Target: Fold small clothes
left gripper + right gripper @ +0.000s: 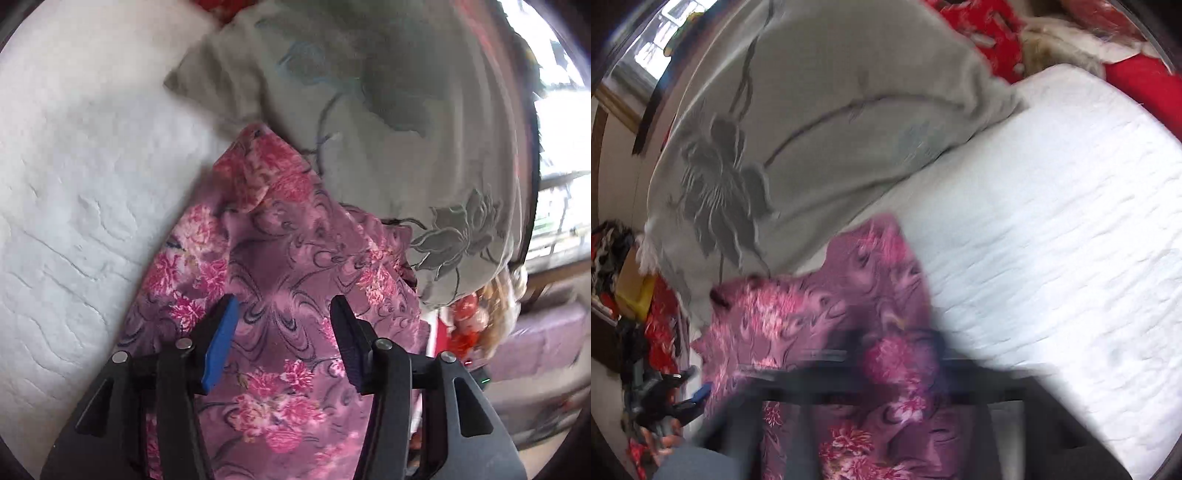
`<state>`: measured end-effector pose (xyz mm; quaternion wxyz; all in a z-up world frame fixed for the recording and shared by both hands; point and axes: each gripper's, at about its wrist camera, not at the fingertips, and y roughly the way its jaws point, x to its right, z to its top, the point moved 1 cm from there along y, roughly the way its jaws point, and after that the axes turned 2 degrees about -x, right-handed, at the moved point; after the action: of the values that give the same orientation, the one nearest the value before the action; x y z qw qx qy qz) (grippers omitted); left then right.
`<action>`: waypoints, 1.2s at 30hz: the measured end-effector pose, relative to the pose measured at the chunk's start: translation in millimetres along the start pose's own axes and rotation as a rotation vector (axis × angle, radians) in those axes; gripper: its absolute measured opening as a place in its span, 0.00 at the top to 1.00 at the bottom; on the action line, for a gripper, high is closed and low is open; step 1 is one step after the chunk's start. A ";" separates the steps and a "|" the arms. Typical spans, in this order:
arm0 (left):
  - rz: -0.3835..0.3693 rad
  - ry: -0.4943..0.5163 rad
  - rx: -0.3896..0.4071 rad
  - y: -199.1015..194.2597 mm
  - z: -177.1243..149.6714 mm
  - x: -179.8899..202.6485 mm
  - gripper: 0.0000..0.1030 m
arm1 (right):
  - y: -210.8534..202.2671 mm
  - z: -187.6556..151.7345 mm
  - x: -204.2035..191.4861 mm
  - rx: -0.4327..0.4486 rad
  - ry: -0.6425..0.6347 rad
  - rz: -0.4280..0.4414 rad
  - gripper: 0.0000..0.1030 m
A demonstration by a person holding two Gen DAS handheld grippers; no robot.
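A white quilted mattress (74, 206) fills most of both views, with a grey blanket with flower embroidery (388, 110) heaped along its far side. The purple floral garment (280, 280) lies crumpled on the mattress, its upper edge touching the blanket. The left gripper (282, 308) hangs over the cloth with its fingers spread and nothing between them, while the right gripper (886, 354) is so blurred that I cannot tell how its fingers stand.
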<state>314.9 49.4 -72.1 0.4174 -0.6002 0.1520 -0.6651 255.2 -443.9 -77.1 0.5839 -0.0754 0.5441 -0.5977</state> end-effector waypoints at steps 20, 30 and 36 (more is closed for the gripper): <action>0.294 0.204 -0.048 -51.7 -105.6 -4.5 0.41 | -95.0 -99.6 26.0 0.041 0.017 0.044 0.91; 0.369 0.275 -0.066 -47.9 -127.9 7.5 0.34 | -108.7 -100.4 14.1 0.004 0.032 -0.172 0.86; 0.424 0.345 -0.083 -44.1 -142.3 14.8 0.20 | -174.5 -120.3 -12.2 0.070 -0.084 -0.251 0.76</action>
<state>167.8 22.6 -64.3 0.4904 -0.4495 0.3703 -0.6483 64.1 -414.4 10.7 0.5290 -0.1474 0.4846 -0.6809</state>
